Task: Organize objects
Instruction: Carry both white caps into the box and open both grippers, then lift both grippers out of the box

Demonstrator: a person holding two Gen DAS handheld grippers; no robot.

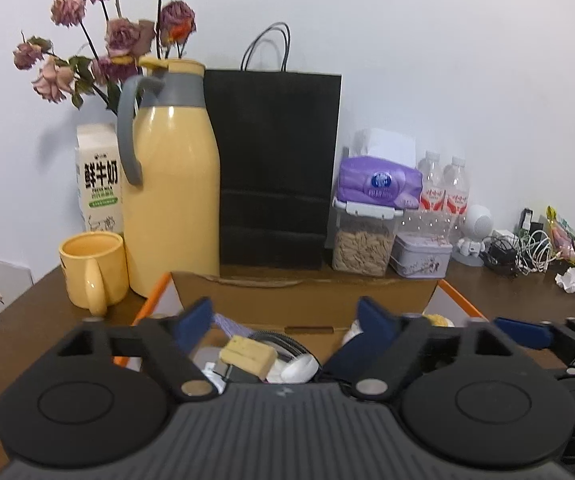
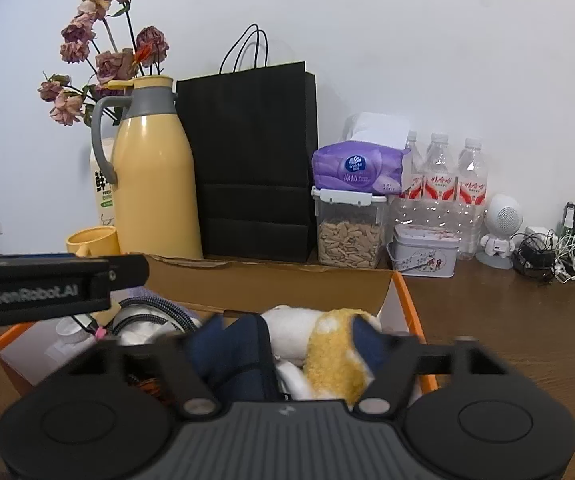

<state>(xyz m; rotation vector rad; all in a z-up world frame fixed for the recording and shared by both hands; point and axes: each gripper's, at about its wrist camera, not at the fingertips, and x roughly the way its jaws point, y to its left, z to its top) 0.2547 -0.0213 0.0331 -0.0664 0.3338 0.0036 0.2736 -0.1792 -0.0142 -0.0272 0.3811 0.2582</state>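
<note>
An open cardboard box (image 1: 303, 300) with orange edges sits on the brown table in front of both grippers. My left gripper (image 1: 283, 320) is open above the box, over a yellow sponge block (image 1: 247, 354), a white round object (image 1: 299, 368) and a braided cable. My right gripper (image 2: 291, 336) is open around a white and yellow plush toy (image 2: 327, 344) and a dark blue pouch (image 2: 239, 356) inside the box (image 2: 271, 280). The left gripper's body (image 2: 47, 288) shows at the left of the right wrist view.
Behind the box stand a yellow thermos jug (image 1: 171, 184), a yellow mug (image 1: 93, 270), a milk carton (image 1: 97, 178), dried roses, a black paper bag (image 1: 275, 168), a seed container with purple tissues on top (image 1: 363, 240), a tin (image 1: 421, 254), water bottles, a white robot figure and tangled cables (image 1: 527, 252).
</note>
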